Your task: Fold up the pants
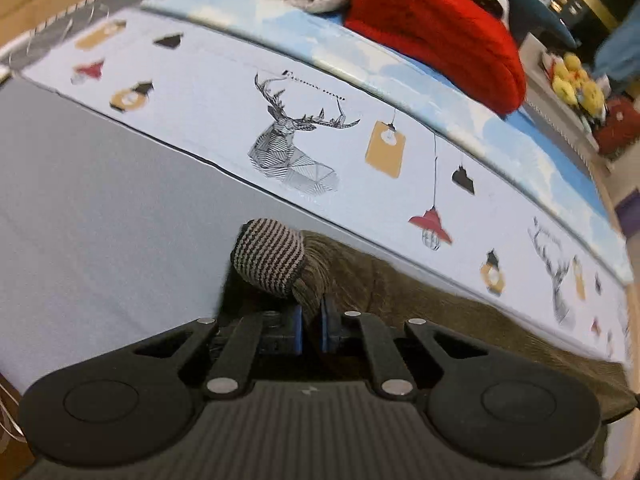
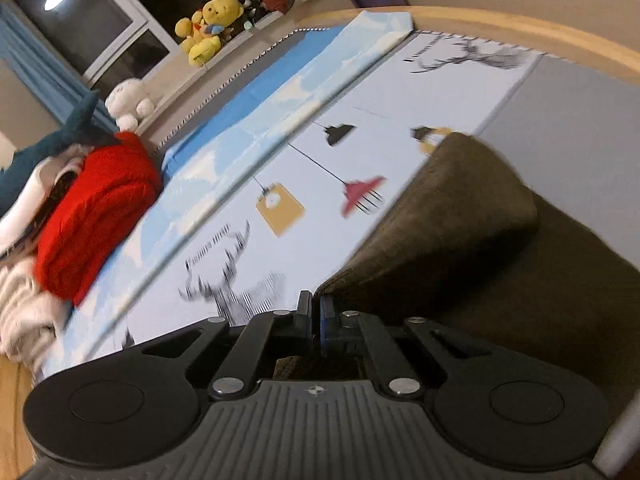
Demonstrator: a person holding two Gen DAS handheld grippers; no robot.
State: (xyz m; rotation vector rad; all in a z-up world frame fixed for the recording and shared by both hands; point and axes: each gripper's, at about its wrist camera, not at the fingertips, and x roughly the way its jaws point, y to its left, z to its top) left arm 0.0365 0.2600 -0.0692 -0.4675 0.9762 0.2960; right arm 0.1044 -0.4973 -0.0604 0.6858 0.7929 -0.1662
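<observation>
Both grippers clench brown corduroy pants point(image 1: 440, 296) above a bed point(image 1: 100, 200) spread with a deer-print sheet point(image 1: 224, 112). The left gripper point(image 1: 311, 322) pinches fabric just behind the striped knit cuff point(image 1: 270, 256); the right gripper point(image 2: 316, 312) grips an edge whose cloth point(image 2: 460, 216) rises ahead and to its right. The pants run rightward from the left gripper.

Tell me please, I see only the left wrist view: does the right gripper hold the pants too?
Observer: Yes, the right gripper is shut on the pants, which rise in a fold.
Operator: Does it hold a striped cuff, like mine?
Observer: No cuff shows there, only plain brown cloth.
Operator: What is behind the red cushion?
Observer: A white plush toy sits on the ledge beyond the red cushion.
</observation>
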